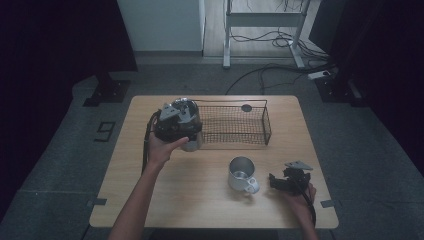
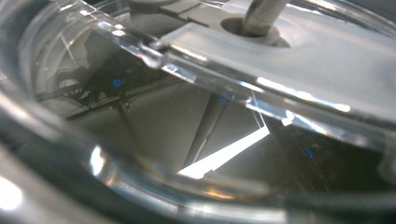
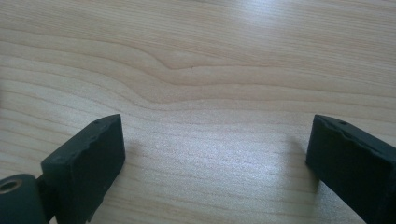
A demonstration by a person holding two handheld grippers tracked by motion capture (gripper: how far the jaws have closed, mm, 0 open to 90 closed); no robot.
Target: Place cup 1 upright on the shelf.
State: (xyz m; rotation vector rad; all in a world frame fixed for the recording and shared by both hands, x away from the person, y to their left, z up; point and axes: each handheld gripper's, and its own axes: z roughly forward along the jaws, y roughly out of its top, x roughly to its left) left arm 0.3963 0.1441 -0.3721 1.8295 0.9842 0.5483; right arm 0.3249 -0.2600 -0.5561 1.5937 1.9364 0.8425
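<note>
A clear glass jar sits at the left end of the wire basket, under the left gripper; in the left gripper view the glass lies right against the camera, and I cannot tell how its jaws stand. A metal mug stands on the table, just beside the right gripper, whose jaws are spread wide over bare wood

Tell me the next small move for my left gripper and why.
Probably ease the clear glass container over the near rim of the black wire basket and down. The left gripper is at the basket's left end; the right gripper rests open on the wooden table.
</note>
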